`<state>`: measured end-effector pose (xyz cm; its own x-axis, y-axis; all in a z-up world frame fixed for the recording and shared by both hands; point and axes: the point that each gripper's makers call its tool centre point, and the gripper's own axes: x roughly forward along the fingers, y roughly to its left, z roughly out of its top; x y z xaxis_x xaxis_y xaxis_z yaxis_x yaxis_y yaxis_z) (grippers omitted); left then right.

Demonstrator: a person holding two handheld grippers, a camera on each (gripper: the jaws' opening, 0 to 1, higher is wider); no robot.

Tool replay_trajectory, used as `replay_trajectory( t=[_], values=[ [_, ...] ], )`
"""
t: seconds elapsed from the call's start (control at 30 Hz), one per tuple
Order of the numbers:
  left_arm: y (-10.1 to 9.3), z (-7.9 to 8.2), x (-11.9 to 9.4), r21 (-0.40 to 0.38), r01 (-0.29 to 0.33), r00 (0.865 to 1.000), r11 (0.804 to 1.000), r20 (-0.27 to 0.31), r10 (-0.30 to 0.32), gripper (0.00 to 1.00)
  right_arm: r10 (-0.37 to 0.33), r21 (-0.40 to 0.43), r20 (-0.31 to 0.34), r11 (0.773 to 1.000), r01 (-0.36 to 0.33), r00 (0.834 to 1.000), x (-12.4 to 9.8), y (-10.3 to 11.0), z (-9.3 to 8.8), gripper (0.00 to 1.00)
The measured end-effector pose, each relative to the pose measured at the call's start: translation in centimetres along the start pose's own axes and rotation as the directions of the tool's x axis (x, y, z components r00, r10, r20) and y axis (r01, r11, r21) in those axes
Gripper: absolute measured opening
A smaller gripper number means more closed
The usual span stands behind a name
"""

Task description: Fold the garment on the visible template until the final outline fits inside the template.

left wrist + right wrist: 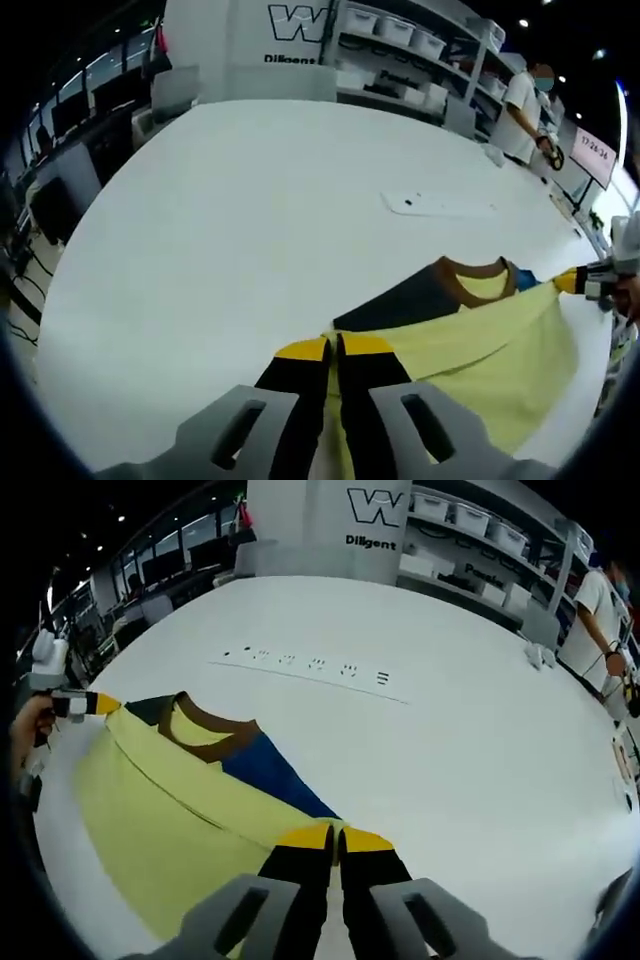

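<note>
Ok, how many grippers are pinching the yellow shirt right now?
2. The left gripper is shut on one edge of the yellow, brown-collared shirt, the right gripper on the opposite edge, each also seen at the other view's side.

My table is a broad white surface that runs away from me in both views. The garment lies directly on it, yellow with a brown collar, a dark grey panel and a blue one; in the left gripper view it sits at about four o'clock, in the right gripper view at about eight. A thin flat white sheet lies further out at one o'clock, well apart from the garment
</note>
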<state>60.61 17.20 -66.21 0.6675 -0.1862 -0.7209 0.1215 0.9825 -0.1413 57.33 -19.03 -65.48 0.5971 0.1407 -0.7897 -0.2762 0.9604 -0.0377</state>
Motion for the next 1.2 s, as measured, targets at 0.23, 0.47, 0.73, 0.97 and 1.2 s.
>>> replay_trajectory(
  t=[0.23,0.47,0.73,0.97,1.2],
  values=[
    [0.5,0.8,-1.1,0.044,-0.024,0.999,0.999,0.033,0.022,0.15,-0.015,0.077,0.052,0.997,0.011,0.999,-0.9,-0.3,0.1,0.10],
    [-0.9,-0.5,-4.3,0.041,0.045,0.998,0.998,0.047,-0.046,0.30,0.064,0.135,0.059,0.988,-0.071,0.996,-2.9,2.1,-1.5,0.31],
    [-1.8,-4.0,-6.8,0.031,0.077,0.997,0.997,0.018,-0.078,0.37,0.108,0.128,0.034,0.986,-0.111,0.994,-4.4,4.2,-3.3,0.42],
    [-2.1,-6.2,-7.5,0.019,0.088,0.996,0.996,-0.022,-0.088,0.35,0.120,0.118,0.010,0.986,-0.120,0.993,-5.1,5.4,-4.9,0.47],
    [-2.8,-7.9,-7.8,0.017,0.111,0.991,0.994,-0.076,-0.109,0.30,0.128,0.139,-0.040,0.983,-0.121,0.991,-4.5,5.3,-7.2,0.43]
  ],
)
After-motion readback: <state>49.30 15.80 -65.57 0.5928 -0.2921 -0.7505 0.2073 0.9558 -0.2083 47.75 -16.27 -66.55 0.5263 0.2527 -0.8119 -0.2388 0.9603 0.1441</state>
